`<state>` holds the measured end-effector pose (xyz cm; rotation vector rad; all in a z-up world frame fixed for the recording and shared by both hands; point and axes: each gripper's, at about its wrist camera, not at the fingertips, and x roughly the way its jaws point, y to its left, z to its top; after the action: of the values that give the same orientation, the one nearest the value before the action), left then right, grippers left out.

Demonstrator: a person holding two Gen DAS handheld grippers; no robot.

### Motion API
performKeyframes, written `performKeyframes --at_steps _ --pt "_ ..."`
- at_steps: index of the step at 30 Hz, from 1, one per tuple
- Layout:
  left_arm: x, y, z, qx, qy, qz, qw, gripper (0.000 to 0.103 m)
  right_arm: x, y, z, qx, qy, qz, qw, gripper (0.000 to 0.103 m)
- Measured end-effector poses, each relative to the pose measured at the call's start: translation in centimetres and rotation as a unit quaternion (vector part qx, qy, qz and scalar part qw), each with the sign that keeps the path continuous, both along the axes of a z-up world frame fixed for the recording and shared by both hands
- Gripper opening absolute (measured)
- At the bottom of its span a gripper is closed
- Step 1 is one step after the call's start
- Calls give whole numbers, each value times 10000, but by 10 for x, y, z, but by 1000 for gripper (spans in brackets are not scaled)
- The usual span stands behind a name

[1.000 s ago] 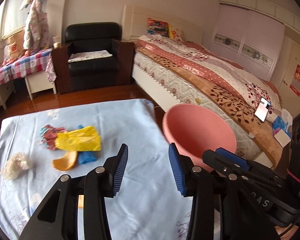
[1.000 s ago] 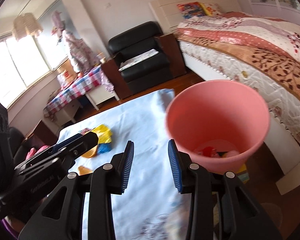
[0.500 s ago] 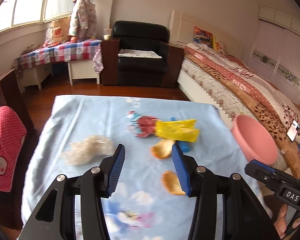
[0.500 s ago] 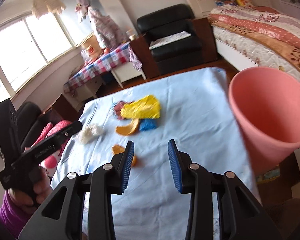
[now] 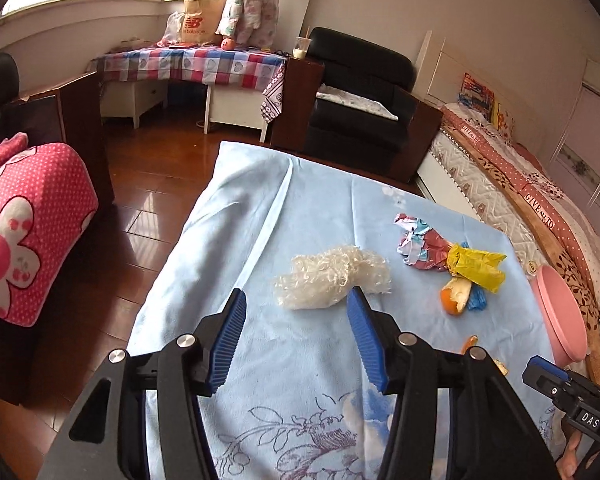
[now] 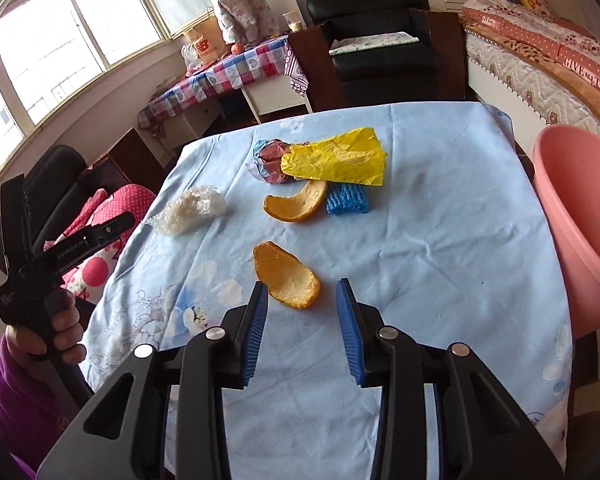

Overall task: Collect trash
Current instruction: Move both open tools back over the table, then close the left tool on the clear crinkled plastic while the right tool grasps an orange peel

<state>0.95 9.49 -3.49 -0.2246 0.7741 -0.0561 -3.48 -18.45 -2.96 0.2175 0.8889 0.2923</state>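
In the left wrist view, the left gripper [image 5: 296, 334] now hangs over the blue floral tablecloth [image 5: 240, 248] with its jaws spread wide and nothing between them, aimed at the crinkled clear plastic wad [image 5: 332, 282], which lies just beyond the fingertips. A second ago this camera looked across the table toward the pink bin [image 5: 560, 320]; it has since swung left, so the bin sits off the table's right edge and the wad has come to the centre. That suggests the wad is the next piece this hand will take. Further right lie the crumpled pink-and-blue wrapper [image 5: 420, 246], the yellow wrapper [image 5: 478, 268] overlapping it, and one orange peel [image 5: 456, 298] beside a small blue scrap [image 5: 476, 300]. In the right wrist view, the right gripper [image 6: 302, 322] is likewise wide apart and empty, and it has turned away from the bin [image 6: 572, 216], which a second ago filled its frame and now stands at the table's right side. A second orange peel [image 6: 288, 278] lies flat on the cloth [image 6: 440, 240] just ahead of the left fingertip, likely this hand's target. All the remaining trash is on the table, so several pickups are left; both hands appear to be starting a fresh round after a visit to the bin.
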Motion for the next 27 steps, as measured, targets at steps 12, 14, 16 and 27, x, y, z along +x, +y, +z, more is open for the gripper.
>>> performKeyframes --at_steps 12,14,16,27 --pt "40 -27 -32 93 267 -211 9994 52 6 6 -17 -31 179 -5 9998 36" --pt "47 -24 -38 -59 344 -167 9992 52 8 7 -18 -30 194 -5 9998 36" --pt "51 -21 -42 -220 355 -160 9990 50 10 9 -19 -29 220 7 9998 36" --pt "39 -29 -31 -225 89 -558 9981 1 18 12 -27 7 355 -15 9994 36"
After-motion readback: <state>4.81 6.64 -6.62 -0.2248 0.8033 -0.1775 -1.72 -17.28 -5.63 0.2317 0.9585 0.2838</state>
